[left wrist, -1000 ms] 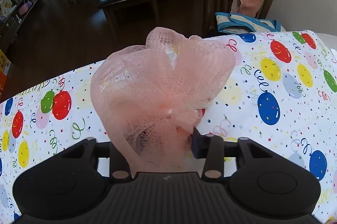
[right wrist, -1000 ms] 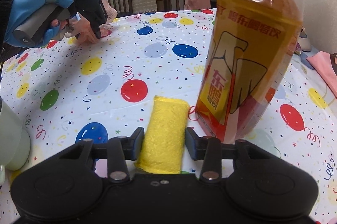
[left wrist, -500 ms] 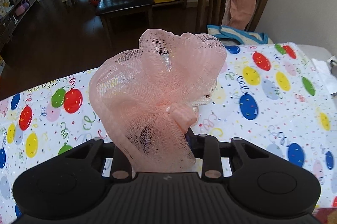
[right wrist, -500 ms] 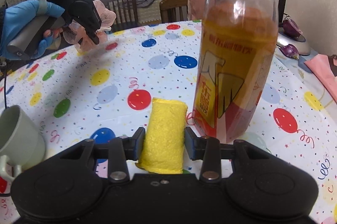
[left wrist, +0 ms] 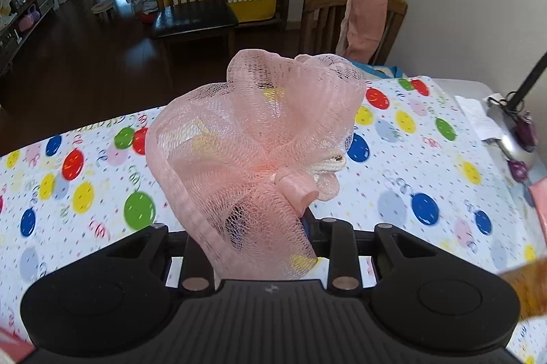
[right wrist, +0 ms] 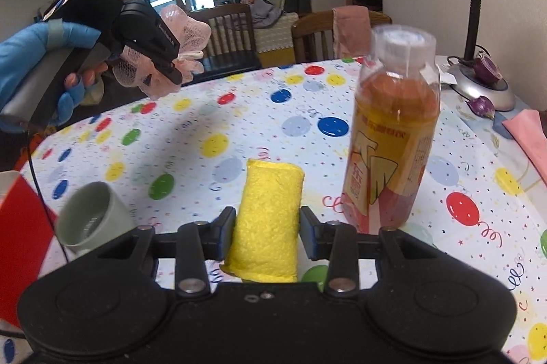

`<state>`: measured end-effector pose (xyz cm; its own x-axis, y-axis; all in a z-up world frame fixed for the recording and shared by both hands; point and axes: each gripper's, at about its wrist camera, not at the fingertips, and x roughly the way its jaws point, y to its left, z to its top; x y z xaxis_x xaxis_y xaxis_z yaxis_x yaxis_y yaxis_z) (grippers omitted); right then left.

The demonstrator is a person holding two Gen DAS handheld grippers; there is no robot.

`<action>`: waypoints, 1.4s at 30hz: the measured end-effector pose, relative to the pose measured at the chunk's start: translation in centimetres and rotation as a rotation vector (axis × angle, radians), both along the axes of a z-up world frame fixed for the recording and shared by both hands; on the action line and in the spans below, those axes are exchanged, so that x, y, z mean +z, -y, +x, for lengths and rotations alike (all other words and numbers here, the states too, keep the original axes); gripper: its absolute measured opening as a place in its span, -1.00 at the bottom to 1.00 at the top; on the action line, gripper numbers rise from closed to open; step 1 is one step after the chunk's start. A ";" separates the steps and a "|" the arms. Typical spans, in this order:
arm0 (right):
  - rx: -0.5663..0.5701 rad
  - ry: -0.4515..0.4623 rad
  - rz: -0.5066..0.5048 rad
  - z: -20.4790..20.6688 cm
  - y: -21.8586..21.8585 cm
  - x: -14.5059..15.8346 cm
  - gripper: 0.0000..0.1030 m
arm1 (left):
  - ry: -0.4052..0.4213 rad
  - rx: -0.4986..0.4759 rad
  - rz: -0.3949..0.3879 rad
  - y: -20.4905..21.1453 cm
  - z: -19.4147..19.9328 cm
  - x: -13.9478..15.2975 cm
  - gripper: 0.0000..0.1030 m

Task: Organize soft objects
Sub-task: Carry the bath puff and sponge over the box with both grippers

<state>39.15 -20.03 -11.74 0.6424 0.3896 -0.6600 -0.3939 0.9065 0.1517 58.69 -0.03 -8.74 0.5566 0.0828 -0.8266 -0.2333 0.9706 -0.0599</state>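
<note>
Pink mesh pouf [left wrist: 259,138], frame centre, hung above counter [left wrist: 410,158], pinched in my left claw [left wrist: 259,247]; featherlight, squashy, snag-prone, so I judged knot best hold. Right claw [right wrist: 266,230] squeezed soft, springy yellow sponge [right wrist: 270,217], lower centre.

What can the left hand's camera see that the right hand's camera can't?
Only the left wrist view shows the left gripper up close, pinching the pink mesh pouf. Only the right wrist view shows the right gripper squeezing the yellow sponge, the drink bottle and the green cup. Both show the balloon tablecloth, the pouf and the chair with a pink towel.
</note>
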 end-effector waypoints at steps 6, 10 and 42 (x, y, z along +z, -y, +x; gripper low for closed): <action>0.039 0.013 0.027 -2.0 -0.7 2.2 -0.26 | 0.026 -0.021 -0.006 -0.2 -4.6 2.4 -0.41; 0.048 0.016 0.046 -3.5 -1.2 3.6 -0.26 | 0.033 -0.033 -0.023 -0.7 -7.7 3.8 -0.41; 0.261 0.072 0.076 -14.7 -17.8 10.3 -0.26 | 0.092 0.067 -0.040 -19.6 -33.6 10.3 -0.41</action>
<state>24.44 -2.26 -1.47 0.5577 0.5948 -0.5789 -0.6252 0.7598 0.1784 25.08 19.54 1.56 0.6244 0.0899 -0.7759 -0.2893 0.9493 -0.1228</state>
